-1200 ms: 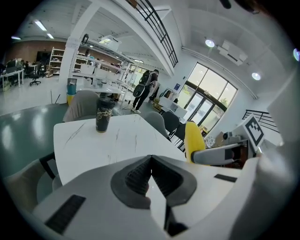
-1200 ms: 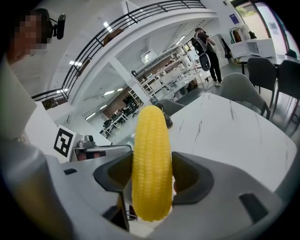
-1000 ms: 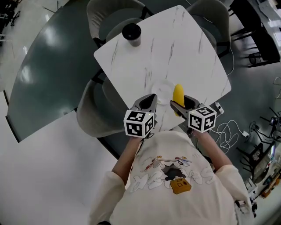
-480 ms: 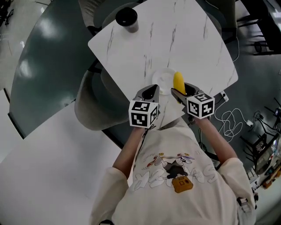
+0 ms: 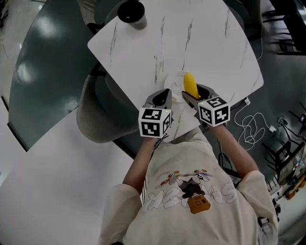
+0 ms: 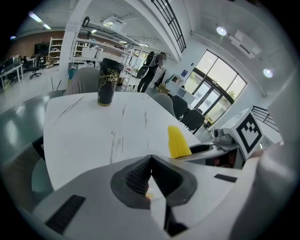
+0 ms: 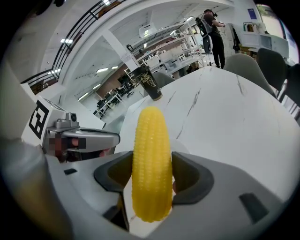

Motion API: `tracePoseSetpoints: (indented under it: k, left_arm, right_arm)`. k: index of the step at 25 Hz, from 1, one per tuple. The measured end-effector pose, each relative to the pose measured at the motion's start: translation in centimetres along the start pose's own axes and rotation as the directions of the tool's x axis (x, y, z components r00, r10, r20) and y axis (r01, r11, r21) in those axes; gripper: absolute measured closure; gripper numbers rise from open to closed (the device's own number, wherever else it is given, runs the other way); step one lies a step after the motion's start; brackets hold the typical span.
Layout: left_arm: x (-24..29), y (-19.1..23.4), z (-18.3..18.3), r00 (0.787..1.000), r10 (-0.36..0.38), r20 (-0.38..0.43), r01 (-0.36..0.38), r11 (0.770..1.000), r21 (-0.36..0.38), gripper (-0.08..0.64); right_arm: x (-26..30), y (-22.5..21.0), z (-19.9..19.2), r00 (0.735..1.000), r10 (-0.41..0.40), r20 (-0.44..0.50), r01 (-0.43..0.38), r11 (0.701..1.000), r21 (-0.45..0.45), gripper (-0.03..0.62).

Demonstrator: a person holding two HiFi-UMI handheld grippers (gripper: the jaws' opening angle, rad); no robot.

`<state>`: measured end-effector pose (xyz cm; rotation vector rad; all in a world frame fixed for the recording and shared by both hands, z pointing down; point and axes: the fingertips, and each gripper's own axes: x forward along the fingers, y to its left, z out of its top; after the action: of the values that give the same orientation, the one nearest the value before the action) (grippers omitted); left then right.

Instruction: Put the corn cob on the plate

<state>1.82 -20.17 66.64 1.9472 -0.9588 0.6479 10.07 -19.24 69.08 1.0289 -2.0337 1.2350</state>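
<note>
The right gripper is clenched on the corn cob, which stands up between its fingers and pokes out past their tips, and in the head view it shows over the right part of the white plate on the marble table; whether it touches the plate cannot be told. Just beside it the left gripper has its fingers pressed together on nothing, their tips at the plate's near edge. Far beyond both sets of fingertips a dark cup stands at the table's far corner, well apart from the plate, with bare tabletop between.
</note>
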Motion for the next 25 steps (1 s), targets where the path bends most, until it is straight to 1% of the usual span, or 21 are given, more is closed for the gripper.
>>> tracePoseSetpoints:
  k: [3,6,8,14,18,25]
  left_arm:
    - [0.5,0.6,-0.3,1.000,0.013,-0.007,-0.013,1.000,0.002,0.555]
    - [1.0,1.0,-0.9,0.999,0.025,-0.021,-0.024,1.000,0.004,0.555]
    - [1.2,1.0,-1.3,0.999,0.028,-0.029,-0.028,1.000,0.005,0.555]
    - [1.8,1.8,-2.7,0.998,0.034,-0.046,-0.034,0.999,-0.002,0.555]
    - [2.2,2.0,-3.2,0.998,0.035,-0.052,-0.035,0.999,-0.010,0.555]
    - [2.1,3.2,-4.0,0.998,0.047,-0.049,-0.049,0.999,-0.023,0.555]
  right_arm:
    - [0.9,-0.2,-0.3,1.000,0.003,-0.018,-0.003,1.000,-0.014,0.342]
    - [1.8,-0.4,-0.8,0.999,0.007,-0.040,-0.007,1.000,-0.006,0.342]
    - [2.3,-0.7,-1.1,0.998,-0.007,-0.059,0.006,1.000,-0.014,0.342]
    - [4.2,-1.2,-2.2,0.987,-0.091,-0.135,0.070,0.985,-0.159,0.342]
    - [5.1,-1.2,-3.0,0.977,-0.111,-0.180,0.075,0.977,-0.197,0.342]
    - [6.4,-1.0,-3.6,0.969,-0.146,-0.199,0.091,0.961,-0.261,0.342]
